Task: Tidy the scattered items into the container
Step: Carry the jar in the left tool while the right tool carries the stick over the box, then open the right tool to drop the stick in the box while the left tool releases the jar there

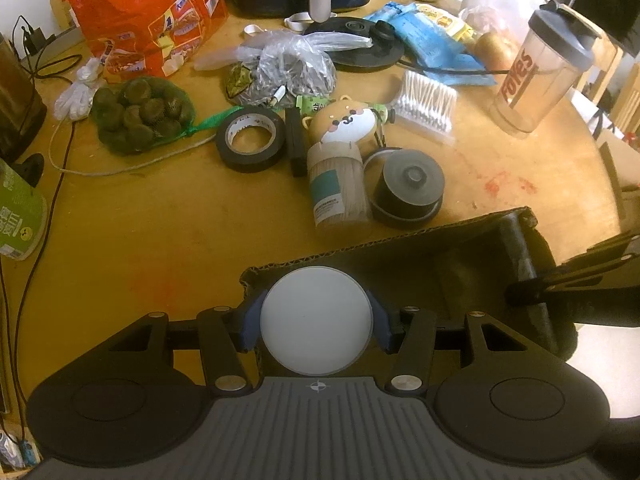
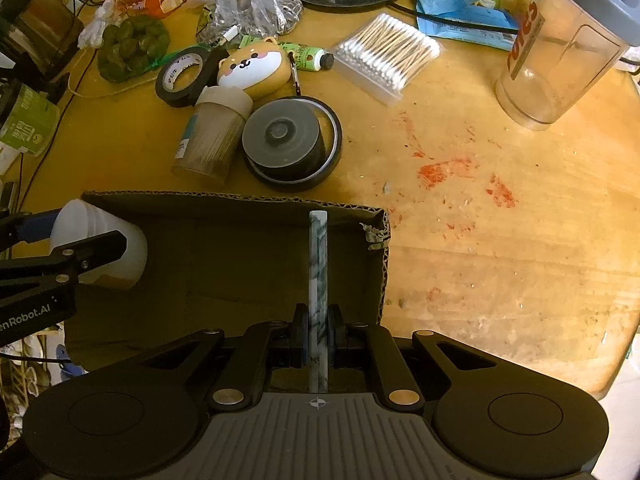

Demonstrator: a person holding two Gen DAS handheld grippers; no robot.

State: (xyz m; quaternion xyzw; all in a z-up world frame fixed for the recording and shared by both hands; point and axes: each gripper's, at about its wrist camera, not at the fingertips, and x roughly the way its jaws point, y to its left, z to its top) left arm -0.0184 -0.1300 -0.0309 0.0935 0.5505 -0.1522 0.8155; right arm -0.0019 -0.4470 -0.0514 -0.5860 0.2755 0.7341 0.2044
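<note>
Low in frame, left tongs (image 1: 316,322): blue pads clamp a white cup (image 1: 316,322) over the cardboard box (image 1: 400,240);
Right tongs (image 2: 318,334): shut on a marbled stick (image 2: 318,272), above the box;
Beyond, on desk (image 2: 500,260): toothpick jar (image 1: 338,184), black tape roll (image 1: 250,138)

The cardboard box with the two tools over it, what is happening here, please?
A person is tidying a cluttered wooden table into the cardboard box. The left hand-held gripper is shut on a round white container, and the right hand-held gripper is shut on a slim marbled stick. Both hover over the open box, neither thing released yet. A tape roll, a toothpick jar and cotton swabs wait on the table.
</note>
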